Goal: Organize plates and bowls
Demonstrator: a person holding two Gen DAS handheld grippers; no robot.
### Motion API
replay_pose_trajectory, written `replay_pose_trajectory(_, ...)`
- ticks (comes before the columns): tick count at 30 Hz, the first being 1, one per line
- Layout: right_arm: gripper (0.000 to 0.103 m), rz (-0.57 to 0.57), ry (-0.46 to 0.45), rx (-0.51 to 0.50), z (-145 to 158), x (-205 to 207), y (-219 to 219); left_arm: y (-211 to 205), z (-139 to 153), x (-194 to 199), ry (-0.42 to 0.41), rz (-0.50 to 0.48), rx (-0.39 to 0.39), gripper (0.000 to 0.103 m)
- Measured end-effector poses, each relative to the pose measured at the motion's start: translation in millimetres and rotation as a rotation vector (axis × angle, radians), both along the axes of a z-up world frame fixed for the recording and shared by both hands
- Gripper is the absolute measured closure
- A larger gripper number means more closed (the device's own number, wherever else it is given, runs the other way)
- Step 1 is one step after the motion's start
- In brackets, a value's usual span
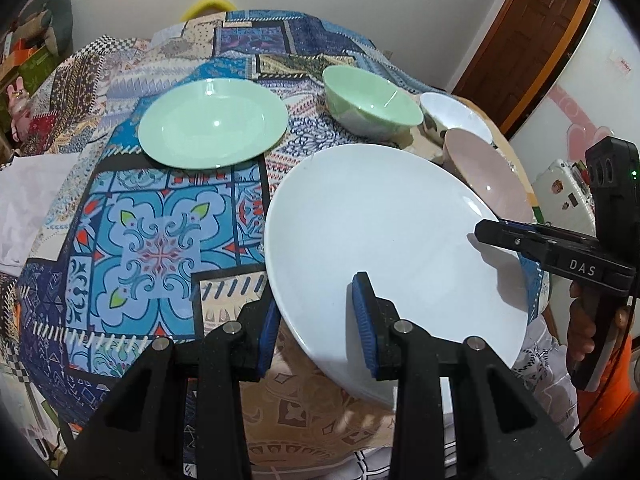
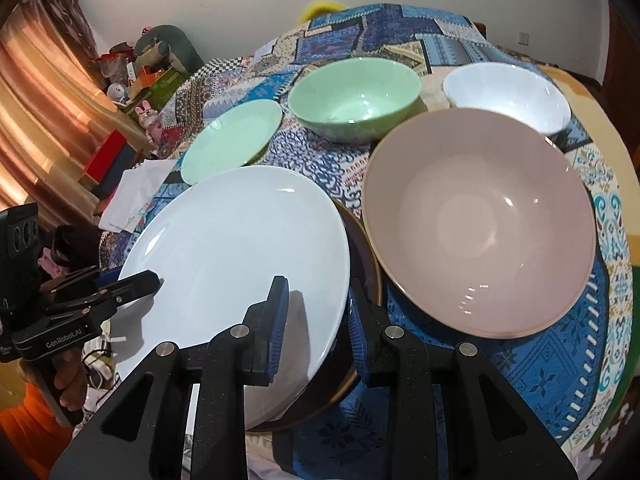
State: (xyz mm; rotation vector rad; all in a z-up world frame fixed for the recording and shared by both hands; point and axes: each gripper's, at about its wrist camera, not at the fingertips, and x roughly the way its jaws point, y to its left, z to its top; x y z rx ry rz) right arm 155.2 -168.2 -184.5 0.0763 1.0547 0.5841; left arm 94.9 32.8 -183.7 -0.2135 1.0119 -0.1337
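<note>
Both grippers hold a large white plate tilted above the patterned tablecloth. My left gripper is shut on its near rim, one pad on top and one beneath. In the right wrist view, my right gripper is shut on the white plate at the opposite rim. A dark dish with a gold rim lies right under the plate; whether they touch I cannot tell. A green plate, a green bowl, a white bowl and a pink bowl stand on the cloth.
A white folded paper lies at the table's left edge. Boxes and toys crowd a shelf beyond the table. A brown door and a white appliance stand to the right. A person's hand grips the right tool's handle.
</note>
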Motion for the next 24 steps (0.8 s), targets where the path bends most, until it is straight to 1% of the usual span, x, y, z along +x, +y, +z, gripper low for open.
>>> replay_pose_trajectory(9,0.077,0.001,0.042,0.012,-13,-1,-2,2,-15,6,0.032,0.01,0.005,0.069)
replay_pose_trajectory(21,0.077,-0.013,0.05,0.024,-13,-4,-10,1,-23,17,0.049,0.012,0.005,0.069)
replay_pose_trajectory(24,0.077,-0.016,0.052,0.031,-13,-3,-11,0,-23,19,0.044,0.013,0.015,0.069)
